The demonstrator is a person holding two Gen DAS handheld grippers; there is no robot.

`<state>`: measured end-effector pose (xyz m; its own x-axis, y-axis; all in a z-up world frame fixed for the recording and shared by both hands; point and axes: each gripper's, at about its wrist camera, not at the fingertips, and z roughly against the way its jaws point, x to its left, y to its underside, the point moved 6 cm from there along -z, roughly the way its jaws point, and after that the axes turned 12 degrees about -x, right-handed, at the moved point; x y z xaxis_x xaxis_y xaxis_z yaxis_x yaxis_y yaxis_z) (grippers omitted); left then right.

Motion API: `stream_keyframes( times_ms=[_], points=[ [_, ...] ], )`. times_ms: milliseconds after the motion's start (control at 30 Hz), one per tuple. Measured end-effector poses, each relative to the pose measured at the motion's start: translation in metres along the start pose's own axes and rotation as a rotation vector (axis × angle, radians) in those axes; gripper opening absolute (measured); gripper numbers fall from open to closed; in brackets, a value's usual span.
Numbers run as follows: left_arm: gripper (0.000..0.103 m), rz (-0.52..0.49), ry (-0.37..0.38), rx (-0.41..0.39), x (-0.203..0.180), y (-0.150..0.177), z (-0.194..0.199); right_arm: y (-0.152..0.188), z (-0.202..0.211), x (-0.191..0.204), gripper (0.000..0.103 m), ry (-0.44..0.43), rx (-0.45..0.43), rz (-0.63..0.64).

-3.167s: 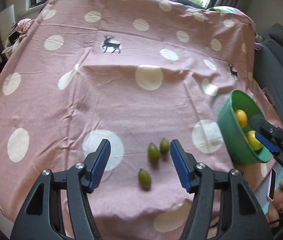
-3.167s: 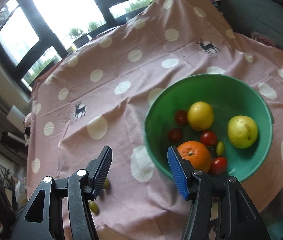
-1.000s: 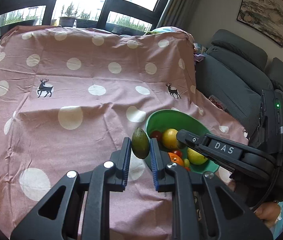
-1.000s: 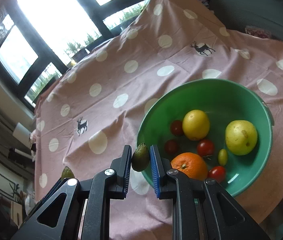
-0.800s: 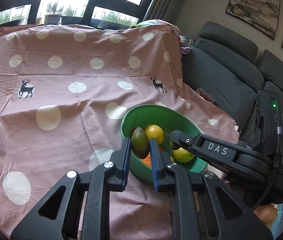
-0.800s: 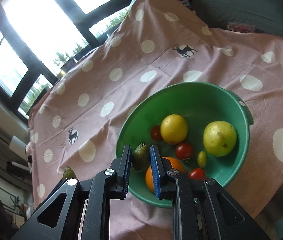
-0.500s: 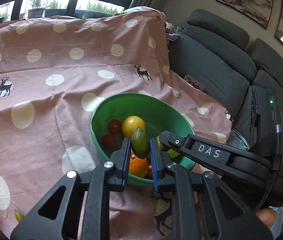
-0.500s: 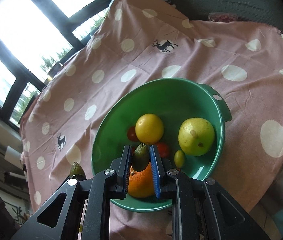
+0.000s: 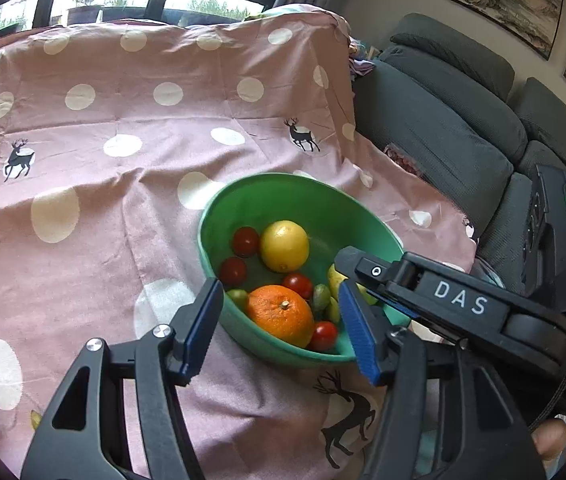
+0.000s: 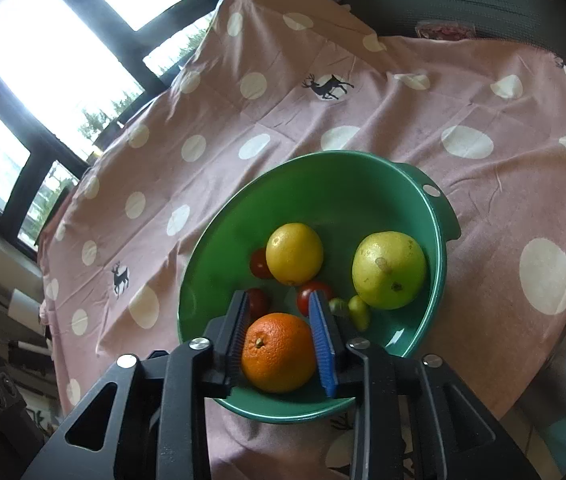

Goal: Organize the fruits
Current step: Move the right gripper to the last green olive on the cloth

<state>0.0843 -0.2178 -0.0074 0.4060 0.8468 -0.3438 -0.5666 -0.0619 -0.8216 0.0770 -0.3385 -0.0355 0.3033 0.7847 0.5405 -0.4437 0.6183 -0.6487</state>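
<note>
The green bowl (image 9: 219,236) sits on the desk near its right-hand edge, on a pink cloth (image 9: 123,208) with pale dots and deer prints, and the fruit is gathered in it. An orange (image 10: 277,358) lies at the near side with its stem dimple turned up toward the onlooker; behind it sits a round yellow citrus (image 10: 294,253), and to the right a pale green pear (image 10: 389,275), blunt end up and roughly upright. Several small red tomatoes (image 9: 245,241) are scattered between them. Three small oval green fruits (image 10: 359,312) lie in the bottom: two beside the pear, long axes running roughly front to back, and one at the orange's left edge. Another small green fruit (image 9: 35,419) lies on the cloth at the near left, partly hidden, so its direction cannot be told. The left claw (image 9: 279,326) tilts down over the bowl's near rim, its jaws opening with nothing gripped between them. The right claw (image 10: 281,330) also slopes down into the bowl, its jaws opening either side of the orange, which rests beneath them rather than being pinched. A fingertip (image 9: 549,438) shows at the lower right under the right tool.
</note>
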Motion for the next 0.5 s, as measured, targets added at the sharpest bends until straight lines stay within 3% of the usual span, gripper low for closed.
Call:
stream_keyframes(
  times_ms=[67, 200, 367, 500],
  points=[
    [0.067, 0.005, -0.036, -0.014, 0.01, -0.003, 0.01, 0.0, 0.003, 0.005, 0.05, 0.008, -0.011, 0.026],
    [0.075, 0.045, -0.124, -0.032, 0.043, -0.011, 0.036, 0.006, 0.007, 0.021, 0.05, -0.015, 0.002, 0.079],
    [0.076, 0.113, -0.311, -0.036, 0.1, -0.015, 0.075, 0.025, 0.005, 0.055, 0.05, -0.096, 0.066, 0.147],
    [0.079, 0.189, -0.368, -0.014, 0.14, -0.004, 0.102, 0.047, 0.002, 0.088, 0.05, -0.125, 0.112, 0.242]
  ],
)
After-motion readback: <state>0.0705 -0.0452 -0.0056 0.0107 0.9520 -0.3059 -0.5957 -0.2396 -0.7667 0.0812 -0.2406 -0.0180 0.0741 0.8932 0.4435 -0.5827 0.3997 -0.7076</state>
